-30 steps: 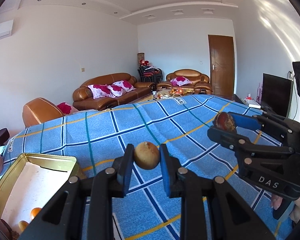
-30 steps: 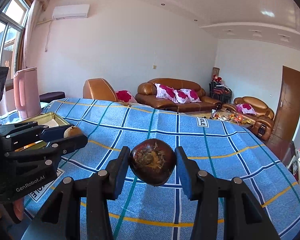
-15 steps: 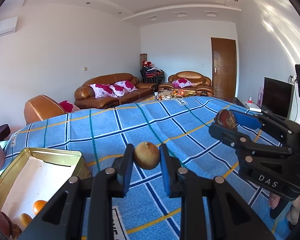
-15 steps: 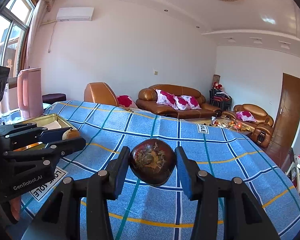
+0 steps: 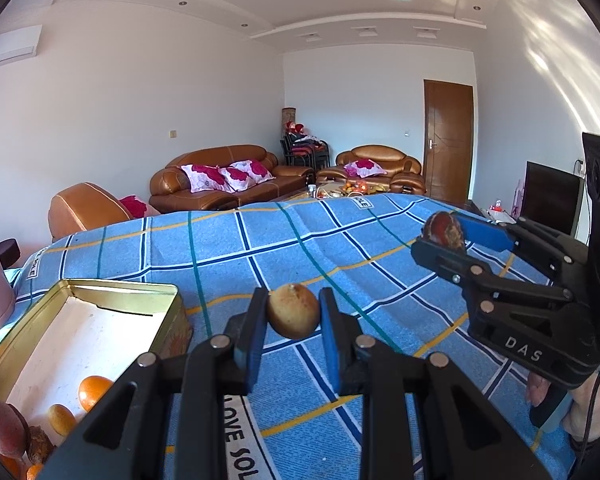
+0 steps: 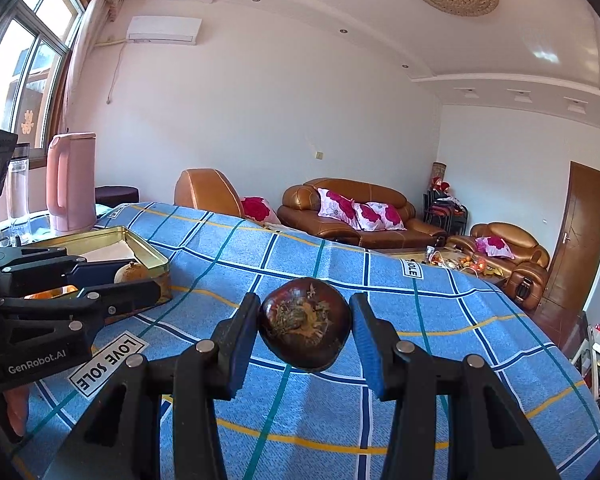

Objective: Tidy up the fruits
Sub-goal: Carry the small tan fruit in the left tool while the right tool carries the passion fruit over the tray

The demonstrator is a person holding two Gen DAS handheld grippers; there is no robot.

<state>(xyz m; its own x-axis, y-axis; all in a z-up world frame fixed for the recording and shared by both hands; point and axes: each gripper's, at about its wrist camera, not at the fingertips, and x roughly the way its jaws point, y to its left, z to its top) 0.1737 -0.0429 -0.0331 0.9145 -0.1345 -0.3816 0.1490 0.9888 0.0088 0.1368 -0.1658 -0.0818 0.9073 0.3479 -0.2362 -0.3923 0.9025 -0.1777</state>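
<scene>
I see a table under a blue checked cloth (image 5: pixel 260 248) with yellow and teal stripes and "LOVE SOLE" labels. On the cloth sits a gold tin (image 5: pixel 168 312). A pink jug (image 6: pixel 72 184) stands at the table's far end.

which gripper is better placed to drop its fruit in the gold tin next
Left. The left gripper, holding a tan fruit, sits right beside the gold tin; the right gripper, with its dark purple fruit, is farther off.
</scene>
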